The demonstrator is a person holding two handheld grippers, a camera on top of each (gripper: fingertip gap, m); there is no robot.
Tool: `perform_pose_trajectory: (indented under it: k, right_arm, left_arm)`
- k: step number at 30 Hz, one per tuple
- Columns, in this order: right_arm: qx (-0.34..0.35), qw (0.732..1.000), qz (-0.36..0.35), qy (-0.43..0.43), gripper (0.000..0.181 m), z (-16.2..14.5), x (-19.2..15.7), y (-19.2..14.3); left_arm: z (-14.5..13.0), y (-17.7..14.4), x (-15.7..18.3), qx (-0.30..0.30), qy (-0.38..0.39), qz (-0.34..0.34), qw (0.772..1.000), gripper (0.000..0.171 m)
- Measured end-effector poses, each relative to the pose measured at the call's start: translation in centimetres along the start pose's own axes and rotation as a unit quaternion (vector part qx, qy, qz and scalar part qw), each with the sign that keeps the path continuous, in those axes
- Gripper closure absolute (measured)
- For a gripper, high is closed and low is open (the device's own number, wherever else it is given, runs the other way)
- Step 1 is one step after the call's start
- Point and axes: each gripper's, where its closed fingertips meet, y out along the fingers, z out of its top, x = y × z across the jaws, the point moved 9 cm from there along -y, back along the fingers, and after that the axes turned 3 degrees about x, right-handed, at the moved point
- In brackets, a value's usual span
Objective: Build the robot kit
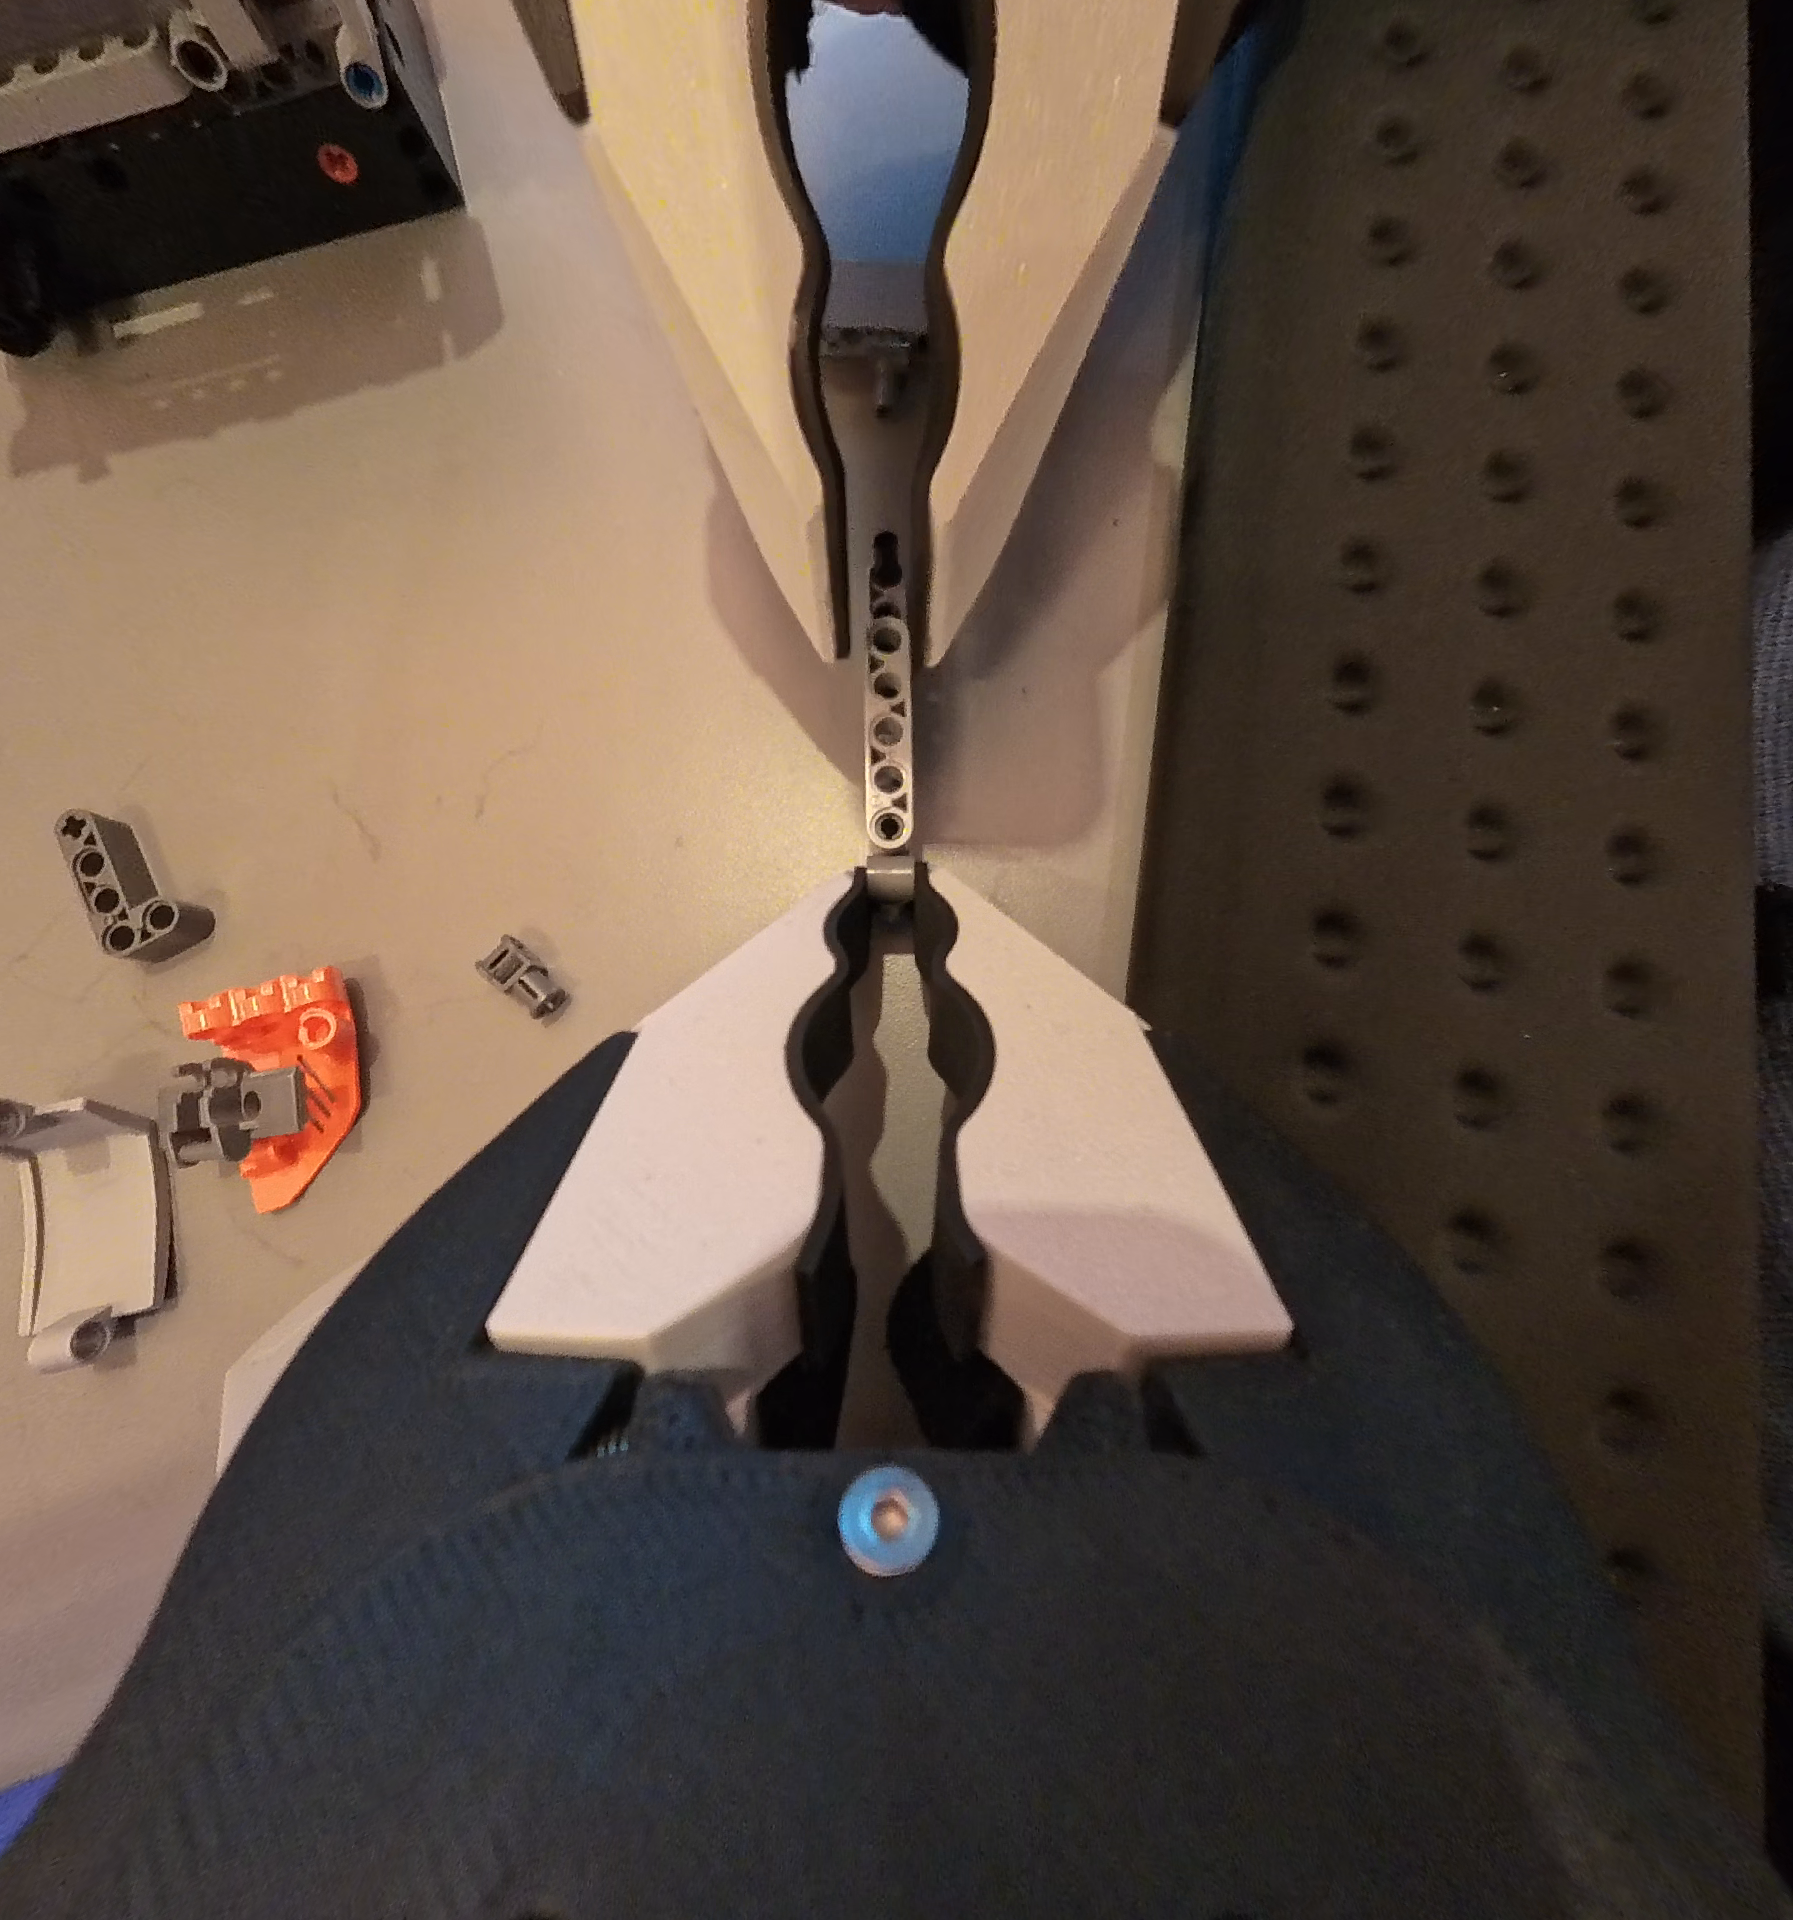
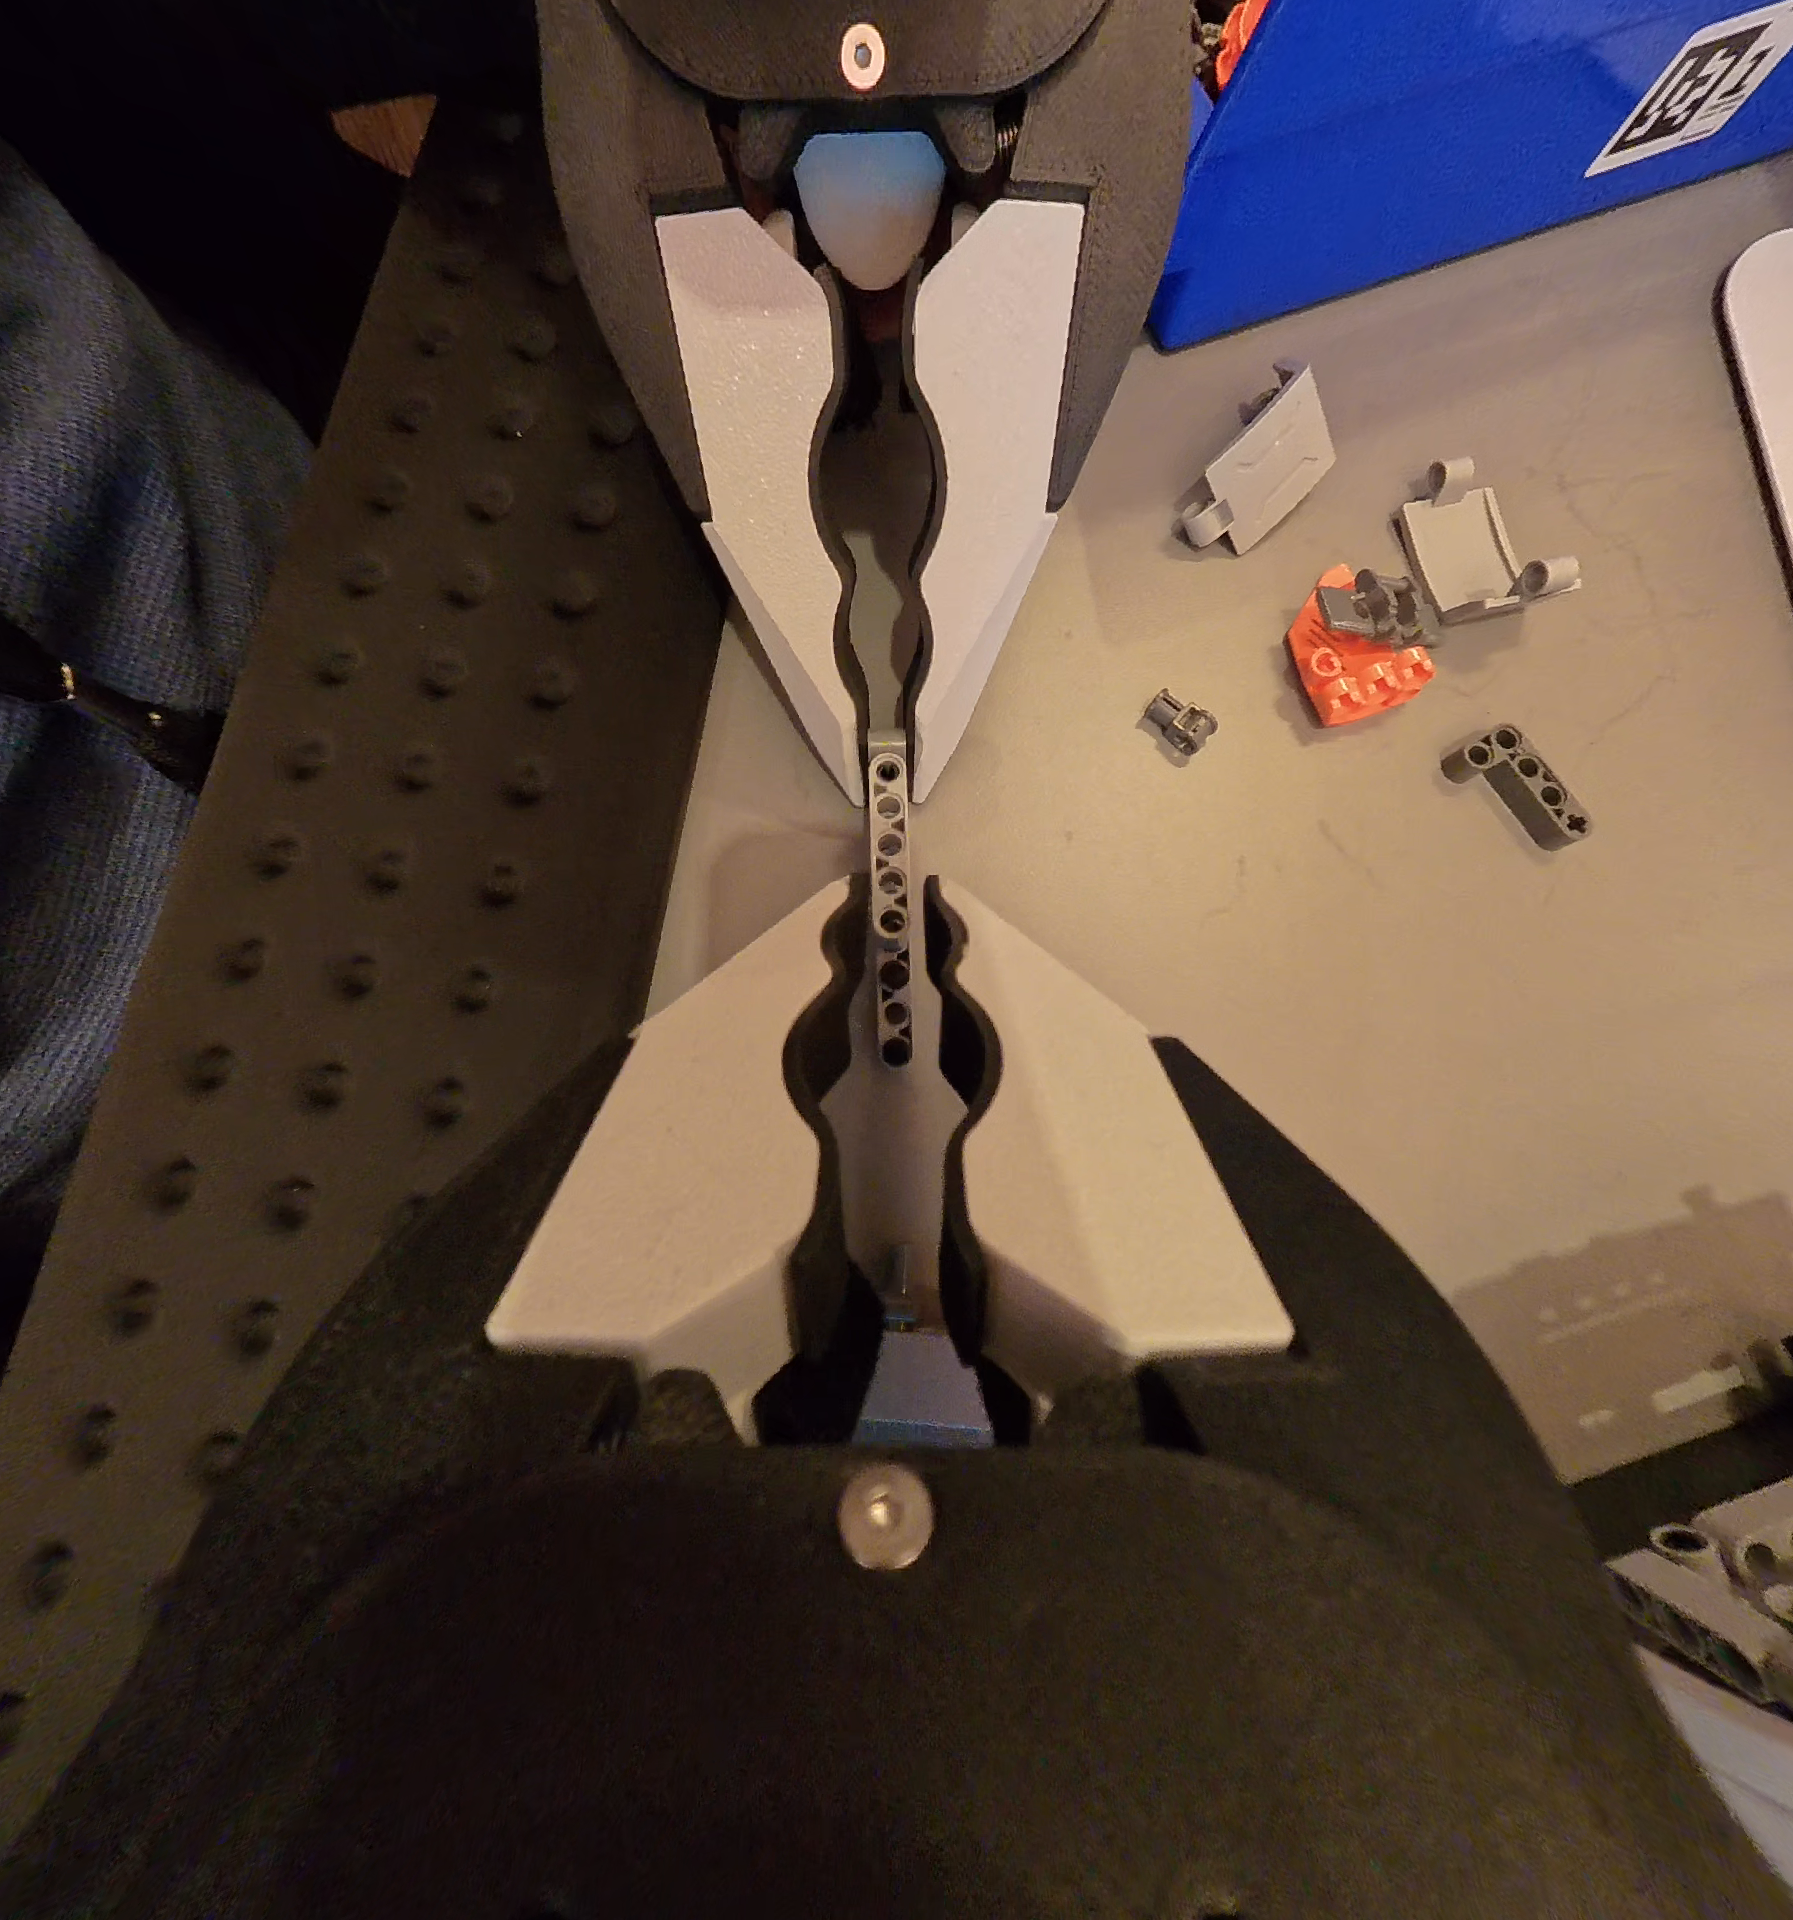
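My left gripper [image 1: 890,883] is shut on a small light grey piece [image 1: 890,875] pinched at its fingertips. My right gripper [image 2: 890,888] is shut on a long grey beam with a row of holes [image 2: 890,935]. The two grippers point at each other just above the beige table [image 1: 404,623]. The beam's free end [image 1: 887,821] sits right at the small piece, touching or nearly so. In the left wrist view the right gripper [image 1: 884,655] comes in from the top. In the right wrist view the left gripper [image 2: 887,790] comes in from the top with the small piece [image 2: 887,746].
Loose parts lie on the table: an L-shaped grey beam [image 1: 123,883], a small dark connector [image 1: 523,975], an orange panel [image 1: 284,1091], a curved light grey panel [image 1: 92,1226]. A black and grey assembly [image 1: 175,156], a blue box [image 2: 1443,156] and a dark studded mat [image 1: 1443,831] stand around. Both grippers' tips are close together, under 4 cm apart.
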Motion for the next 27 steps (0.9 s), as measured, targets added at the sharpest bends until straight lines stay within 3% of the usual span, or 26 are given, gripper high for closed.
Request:
perform_pose_trajectory:
  k: [9, 18, 27]
  right_arm:
    - [0.012, 1.000, -0.015, 0.015, 0.171, -0.3, 0.4, -1.5]
    - [-0.022, 1.000, 0.001, 0.016, 0.180, -0.7, -0.1, 0.0]
    - [-0.020, 0.999, 0.015, 0.025, 0.171, -0.8, -0.2, -0.3]
  left_arm:
    - [0.0, 0.0, -0.1, 0.001, -0.001, 0.002, 1.000, 0.167]
    - [0.4, 0.0, 0.2, 0.009, 0.007, -0.006, 1.000, 0.162]
    - [2.0, 1.0, 0.7, 0.007, 0.031, 0.004, 0.999, 0.166]
